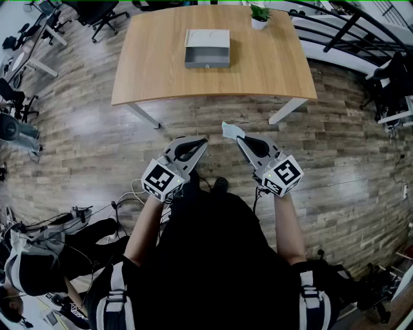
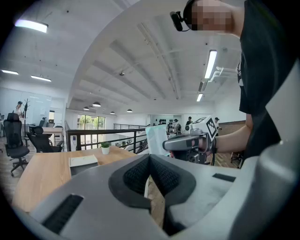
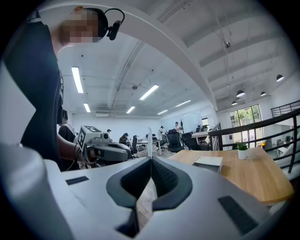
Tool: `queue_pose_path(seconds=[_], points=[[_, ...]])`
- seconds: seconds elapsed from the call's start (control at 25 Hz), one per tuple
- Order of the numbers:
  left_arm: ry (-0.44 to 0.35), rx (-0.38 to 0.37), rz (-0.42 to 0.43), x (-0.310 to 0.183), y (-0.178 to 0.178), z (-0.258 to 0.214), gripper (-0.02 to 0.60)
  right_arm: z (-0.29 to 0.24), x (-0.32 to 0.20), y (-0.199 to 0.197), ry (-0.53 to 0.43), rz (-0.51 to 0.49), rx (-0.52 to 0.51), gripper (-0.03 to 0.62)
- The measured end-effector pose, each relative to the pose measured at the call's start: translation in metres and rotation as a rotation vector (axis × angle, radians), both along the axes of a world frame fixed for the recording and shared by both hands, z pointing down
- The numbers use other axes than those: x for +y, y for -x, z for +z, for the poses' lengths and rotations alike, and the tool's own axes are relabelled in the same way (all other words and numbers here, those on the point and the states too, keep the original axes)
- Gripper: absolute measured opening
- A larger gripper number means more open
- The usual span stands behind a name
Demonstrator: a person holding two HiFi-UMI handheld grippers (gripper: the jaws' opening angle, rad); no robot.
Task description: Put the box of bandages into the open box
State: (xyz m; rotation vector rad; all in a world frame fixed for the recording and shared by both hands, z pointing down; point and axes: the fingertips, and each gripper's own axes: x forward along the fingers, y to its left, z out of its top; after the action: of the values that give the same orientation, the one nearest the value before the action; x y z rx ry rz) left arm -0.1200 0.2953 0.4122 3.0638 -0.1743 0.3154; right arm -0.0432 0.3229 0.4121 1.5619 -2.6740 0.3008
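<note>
On the near side of the wooden table point(image 1: 161, 71), the right gripper point(image 1: 240, 139) is clamping its jaws tight on the box of bandages point(image 1: 232, 131), a thin pale packet poking past the tips. The left gripper point(image 1: 202, 141) is hovering just beside it, jaws pressed together and empty. The packet's print is too small to read. The open box point(image 1: 207, 48) is sitting mid-table, well apart from both grippers, a potted plant point(image 1: 259, 15) standing at the far edge.

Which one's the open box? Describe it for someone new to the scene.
Find the wooden table ahead. The open box lies near its middle: grey, shallow, rectangular, pale inside. The only other item there, a potted plant, stands at the far edge.
</note>
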Motion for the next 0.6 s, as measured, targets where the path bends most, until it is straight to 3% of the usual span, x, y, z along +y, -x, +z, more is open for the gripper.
queue_pose_path(seconds=[0.6], points=[[0.013, 0.003, -0.019, 0.018, 0.005, -0.001, 0.023, 0.009, 0.023, 0.0, 0.02, 0.005, -0.011, 0.025]])
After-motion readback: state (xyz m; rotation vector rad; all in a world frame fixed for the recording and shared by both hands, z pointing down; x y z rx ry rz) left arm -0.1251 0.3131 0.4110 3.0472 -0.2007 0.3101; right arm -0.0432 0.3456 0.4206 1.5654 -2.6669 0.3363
